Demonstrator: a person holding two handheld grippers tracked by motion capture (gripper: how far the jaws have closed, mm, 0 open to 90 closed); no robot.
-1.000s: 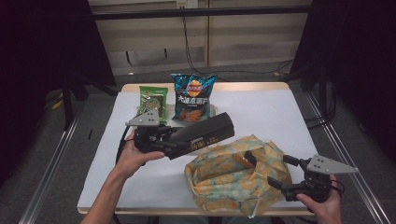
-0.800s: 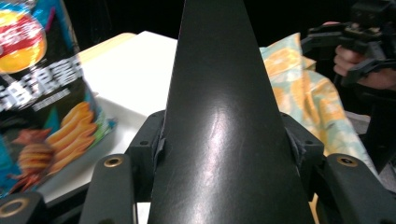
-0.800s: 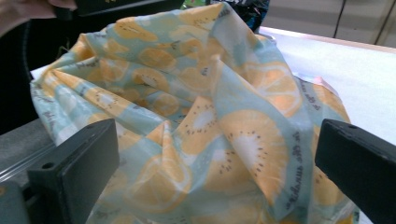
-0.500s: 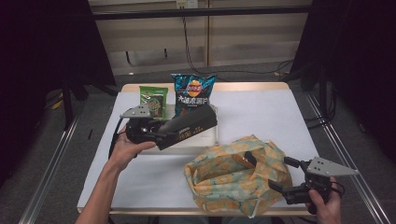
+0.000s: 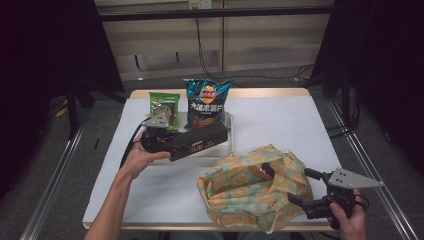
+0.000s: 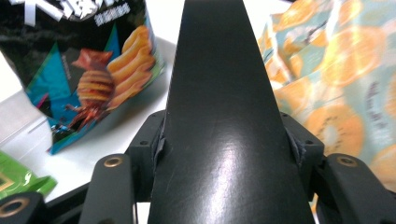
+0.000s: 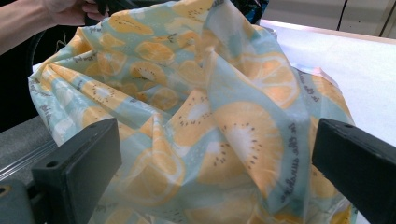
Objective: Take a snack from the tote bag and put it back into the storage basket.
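Observation:
My left gripper (image 5: 167, 141) is shut on one end of a long black box (image 5: 200, 140), at the table's middle left. The box points right, low over the table, toward the bag. In the left gripper view the glossy box (image 6: 224, 116) runs away from me between the left gripper's (image 6: 229, 154) two jaws. A soft fabric bag with an orange-slice print (image 5: 250, 185) slumps at the front right. My right gripper (image 5: 302, 187) stands open at the bag's right side. Its jaws flank the bag's cloth (image 7: 187, 93) without pressing it.
A blue chips bag (image 5: 206, 102) stands behind the box, with a green snack packet (image 5: 163, 106) to its left. A pale shallow tray edge (image 5: 231, 142) shows by the box's far end. White cloth covers the table (image 5: 280, 115).
My left gripper has carried the black box a little away from the bag and lowered it, and the box now lies flatter. The right gripper has kept still.

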